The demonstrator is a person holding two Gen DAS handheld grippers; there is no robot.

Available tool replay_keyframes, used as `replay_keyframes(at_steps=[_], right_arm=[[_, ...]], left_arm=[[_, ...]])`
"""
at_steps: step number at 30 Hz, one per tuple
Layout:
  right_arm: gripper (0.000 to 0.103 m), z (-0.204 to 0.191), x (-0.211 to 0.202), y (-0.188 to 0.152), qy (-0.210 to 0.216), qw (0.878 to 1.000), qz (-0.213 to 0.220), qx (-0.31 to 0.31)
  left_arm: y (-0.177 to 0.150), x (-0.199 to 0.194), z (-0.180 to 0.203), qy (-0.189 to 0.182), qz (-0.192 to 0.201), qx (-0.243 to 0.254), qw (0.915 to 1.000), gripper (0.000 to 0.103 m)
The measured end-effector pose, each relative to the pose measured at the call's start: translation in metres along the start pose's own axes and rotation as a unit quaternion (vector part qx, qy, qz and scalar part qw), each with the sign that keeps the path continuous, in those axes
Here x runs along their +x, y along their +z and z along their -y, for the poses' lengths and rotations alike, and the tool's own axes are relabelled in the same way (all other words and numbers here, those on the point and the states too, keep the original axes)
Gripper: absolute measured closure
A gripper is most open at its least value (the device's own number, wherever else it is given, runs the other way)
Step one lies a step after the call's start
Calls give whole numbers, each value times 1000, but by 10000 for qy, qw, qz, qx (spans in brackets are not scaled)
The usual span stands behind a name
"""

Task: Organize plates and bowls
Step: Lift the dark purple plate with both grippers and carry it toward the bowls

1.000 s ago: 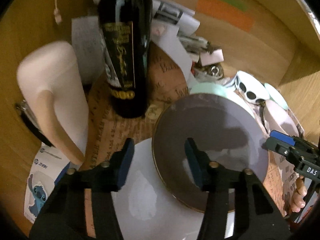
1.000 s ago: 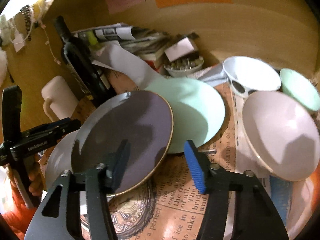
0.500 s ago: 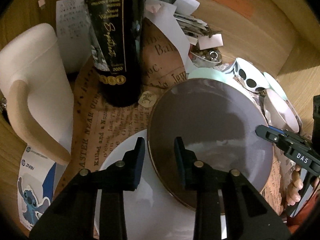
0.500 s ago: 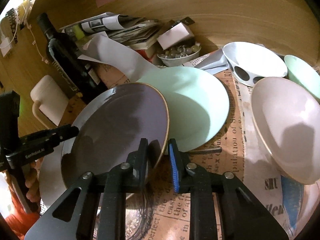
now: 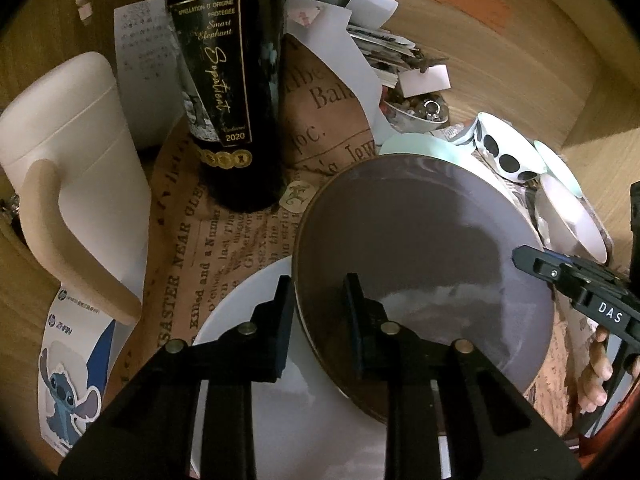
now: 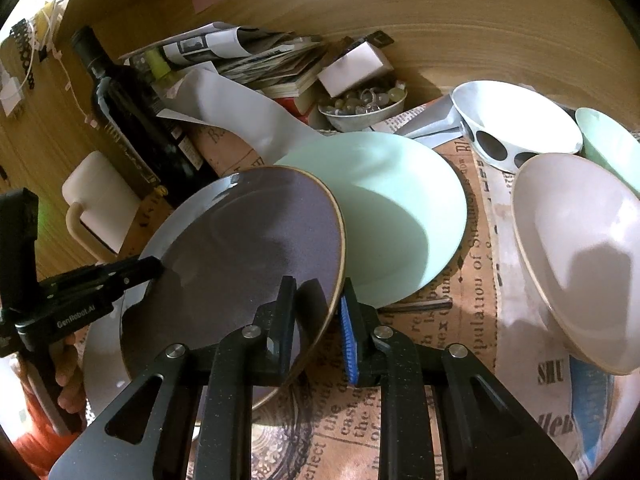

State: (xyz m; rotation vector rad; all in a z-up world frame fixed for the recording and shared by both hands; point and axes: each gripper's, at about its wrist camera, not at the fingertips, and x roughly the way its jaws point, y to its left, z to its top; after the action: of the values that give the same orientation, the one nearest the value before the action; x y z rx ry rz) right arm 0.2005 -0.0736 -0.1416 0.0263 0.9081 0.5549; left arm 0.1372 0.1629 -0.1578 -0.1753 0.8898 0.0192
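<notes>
A grey plate (image 5: 420, 248) with a gold rim is tilted between both grippers, overlapping a white plate (image 5: 256, 360) and a mint plate (image 6: 400, 216). My left gripper (image 5: 318, 308) has the plate's near-left rim between its fingers, and its jaws are closing onto it. In the right wrist view that gripper (image 6: 154, 266) touches the plate's left edge. My right gripper (image 6: 320, 308) is shut on the opposite rim of the grey plate (image 6: 240, 248), one finger above and the blue pad below. A pinkish-white bowl (image 6: 580, 256), a dotted white bowl (image 6: 516, 120) and a mint bowl (image 6: 608, 144) stand to the right.
A dark wine bottle (image 5: 232, 92) and a white mug (image 5: 72, 168) stand close to the plates on the left. A small bowl of beads (image 6: 360, 108) and stacked newspapers (image 6: 260, 60) crowd the back by the wooden wall. Printed paper covers the surface.
Both grippers have gone from wide open around the grey plate's rim to closed on it, the right one first. Both cameras came slightly closer to the plate.
</notes>
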Motion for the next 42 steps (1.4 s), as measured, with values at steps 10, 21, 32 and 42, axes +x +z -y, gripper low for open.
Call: replay_keyframes(at_steps=[10,21,32,42], right_arm=[[84,1,-12,-2,32,9999,86,90],[84,-2,-38,-11,94,9996,277,57],[84,1,-69,-31,25,9990,438,78],[84,17,-94,-51,-77,9987,496,130]], left_arm=[[-8,-9,4,-68,52,-95,9999,79],[-18,-34,14,-145,309,-241,9991,79],[-33,-52,39,-311,406,-228,9984,79],[-47,-66,71,-429,495,-155,9977,79]])
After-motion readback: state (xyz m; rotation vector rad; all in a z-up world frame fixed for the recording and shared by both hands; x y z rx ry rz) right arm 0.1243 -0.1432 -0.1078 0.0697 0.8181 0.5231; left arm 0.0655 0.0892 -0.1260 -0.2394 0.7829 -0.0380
